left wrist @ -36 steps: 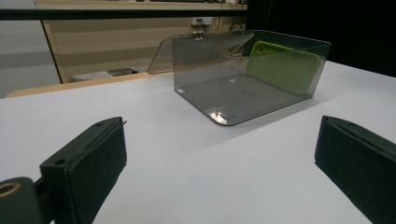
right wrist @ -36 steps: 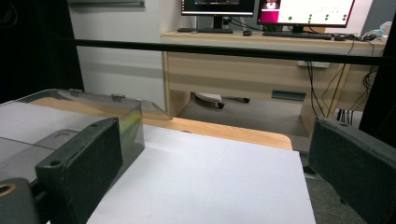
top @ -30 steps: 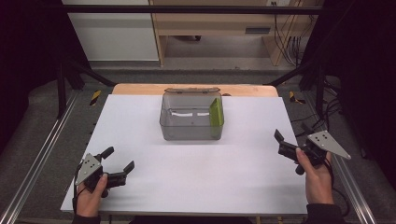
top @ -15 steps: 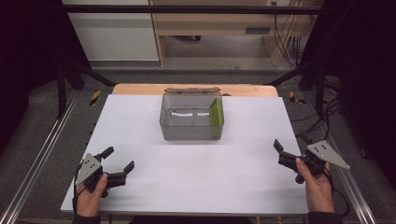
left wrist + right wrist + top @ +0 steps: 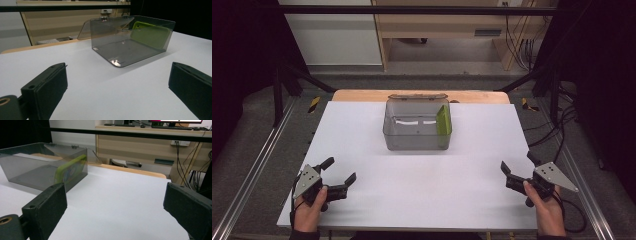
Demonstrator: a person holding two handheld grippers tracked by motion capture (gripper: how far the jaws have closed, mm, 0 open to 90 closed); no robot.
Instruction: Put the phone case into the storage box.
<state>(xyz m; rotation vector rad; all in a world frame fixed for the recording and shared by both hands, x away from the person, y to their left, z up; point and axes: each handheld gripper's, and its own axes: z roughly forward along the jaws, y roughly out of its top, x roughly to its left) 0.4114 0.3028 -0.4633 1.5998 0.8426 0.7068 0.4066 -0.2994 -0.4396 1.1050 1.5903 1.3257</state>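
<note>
1. At the middle of the white bench (image 5: pixel 362 150) stands a clear grey box (image 5: pixel 417 131), its lid tipped back and open.
2. Inside, a green phone case (image 5: pixel 443 120) leans upright against the box's right wall.
3. Both grippers rest at the near corners, well apart from the box: left gripper (image 5: pixel 337 172) with jaws spread, right gripper (image 5: pixel 518 165) likewise, neither holding anything.
4. Judging by this, the case is in the box; closing the lid looks left to do.

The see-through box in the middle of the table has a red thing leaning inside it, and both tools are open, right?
Not quite: the thing leaning inside the see-through box is green, not red, as the high view shows. The rest holds: the box sits mid-table, and the left tool and right tool are both open.
</note>
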